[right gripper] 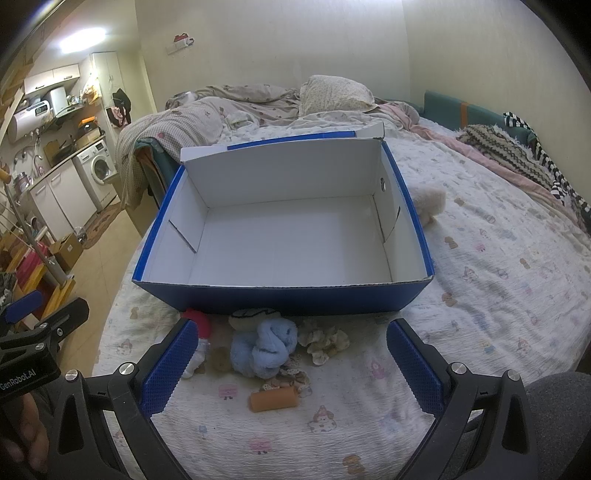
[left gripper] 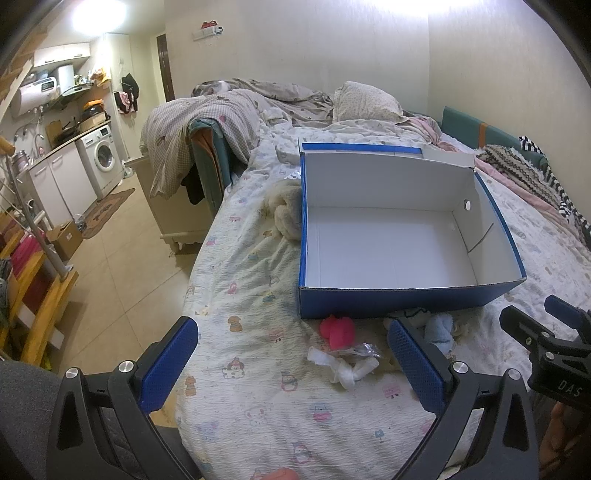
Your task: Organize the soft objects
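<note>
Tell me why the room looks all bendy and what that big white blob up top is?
Left wrist view: the fisheye lens curves the walls and darkens the corners; the blob is a ceiling lamp blown out to white glare. Right wrist view: same bending, the box edges bow, and the lamp glares less. Both look a bit soft and yellowish.

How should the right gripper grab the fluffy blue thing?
From above, pinching across the knotted middle of the blue bundle, probably. It lies bunched on the bed in front of the box, its bulge facing up. The right gripper is open and wider than it.
</note>
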